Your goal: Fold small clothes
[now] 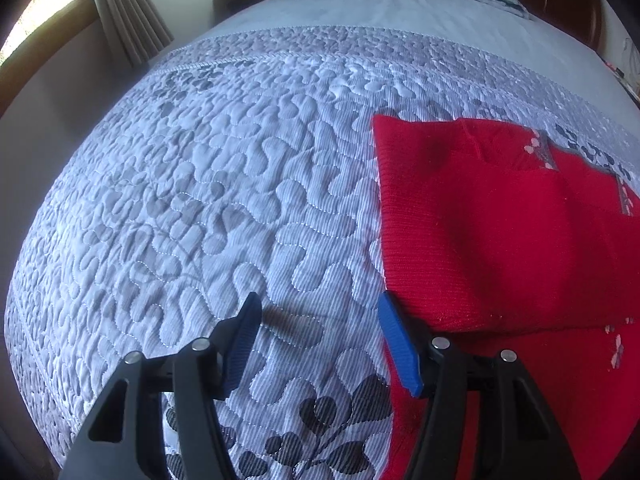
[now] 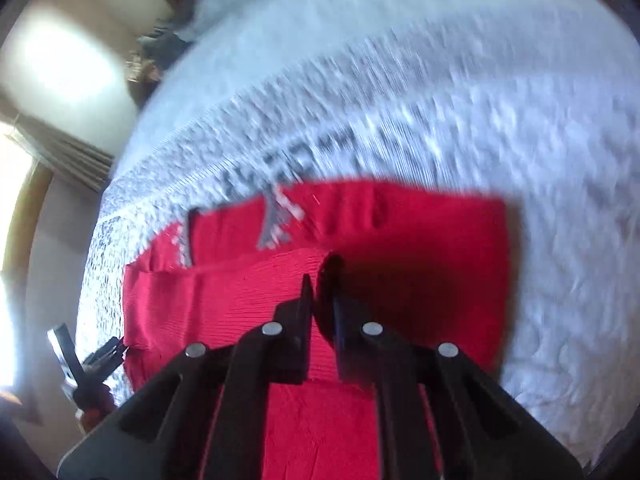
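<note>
We judge the red knitted sweater (image 1: 500, 232) soft and light; we take its hem. Left gripper (image 1: 320, 320) stands spread, right gripper (image 2: 320, 280) pressed together, empty.

Red sweater (image 1: 500, 232): ribbed knit cloth, matt and slightly fuzzy. Bed quilt (image 1: 224, 184): stitched, puffy corded fabric with a faint sheen. Left tool (image 1: 320, 340): matt black plastic arms, ridged blue pads, 4 shiny metal pins. Curtain (image 1: 128, 12): pleated cloth.
</note>
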Motion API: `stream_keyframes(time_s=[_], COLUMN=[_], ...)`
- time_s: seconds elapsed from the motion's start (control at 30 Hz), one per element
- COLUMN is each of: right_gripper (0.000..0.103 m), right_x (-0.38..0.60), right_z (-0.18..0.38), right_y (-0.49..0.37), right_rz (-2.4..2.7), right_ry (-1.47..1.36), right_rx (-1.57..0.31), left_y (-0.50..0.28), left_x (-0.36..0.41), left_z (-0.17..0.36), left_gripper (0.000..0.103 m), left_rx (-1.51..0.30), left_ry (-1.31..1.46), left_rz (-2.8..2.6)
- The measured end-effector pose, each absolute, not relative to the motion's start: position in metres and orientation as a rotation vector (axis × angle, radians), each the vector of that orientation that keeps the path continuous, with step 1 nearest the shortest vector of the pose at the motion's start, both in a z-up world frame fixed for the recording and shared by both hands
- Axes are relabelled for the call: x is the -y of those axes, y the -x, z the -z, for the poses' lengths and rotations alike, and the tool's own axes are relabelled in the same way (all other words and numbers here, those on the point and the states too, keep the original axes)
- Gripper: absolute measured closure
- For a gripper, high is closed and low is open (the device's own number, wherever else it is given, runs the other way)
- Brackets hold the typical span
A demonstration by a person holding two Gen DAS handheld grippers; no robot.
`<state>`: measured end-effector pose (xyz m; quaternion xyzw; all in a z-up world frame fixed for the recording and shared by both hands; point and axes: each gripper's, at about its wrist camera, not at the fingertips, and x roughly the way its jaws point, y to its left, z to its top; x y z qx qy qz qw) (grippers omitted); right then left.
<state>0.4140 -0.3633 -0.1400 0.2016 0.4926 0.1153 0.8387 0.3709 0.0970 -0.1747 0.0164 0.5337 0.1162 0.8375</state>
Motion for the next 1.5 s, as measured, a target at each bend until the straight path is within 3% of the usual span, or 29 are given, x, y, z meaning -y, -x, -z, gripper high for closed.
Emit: stream_keyframes(time_s=[0.07,0.13,0.17,0.3,0.5,0.6,0.77,0.97,1.07,1.5], right_gripper=[0.085,0.067,0.067,0.066,0.065,0.098,0.099,0.096,0.081,0.083], right_x=[0.363,0.368,0.374,0.39,0.373,0.362,0.37,0.363,0.368,0.369], right_z=[0.146,0.165,0.174,0.184,0.194,0.193,0.17,0.195,0.187,0.192], right_y=[-0.413,-0.416,-0.415,-0.404,-0.4,-0.397,-0.381,-0.369,-0.367,-0.369], right_rz=[-0.159,-0.09,-0.081,-0.15,-0.211,-0.219,-0.193,-0.124,-0.147,-0.11], right_ry=[-0.344,-0.313,-0.34,-0.496,-0.499,-0.456,-0.442,-0.307,-0.361,-0.358], right_rx=[-1.078,-1.16,-1.198,-1.223,-1.326,-1.341,-1.294,-1.323,-1.295,-1.306], left_y=[-0.371,-0.371,-0.37,-0.371,-0.369,-0.368,-0.369,-0.369,-0.369,-0.369], left_x=[-0.097,-0.096,-0.095,-0.096,-0.091,-0.085,-0.085,-0.089,-0.091,-0.09], left_z=[0.175,0.175,0.175,0.171,0.162,0.169,0.173,0.178,0.169,0.172], left_gripper=[0.042,0.042,0.042,0.042,0.038,0.038,0.038,0.037,0.037,0.033], left_rx=[-1.129,-1.128,-1.127,-1.13,-1.111,-1.117,-1.121,-1.136,-1.133,-1.127], left_ry=[-0.037,-0.049,-0.057,-0.048,-0.033,-0.065,-0.073,-0.055,-0.037,-0.061], left_rz=[-0.247,-0.252,-0.253,-0.244,-0.227,-0.231,-0.239,-0.246,-0.245,-0.256])
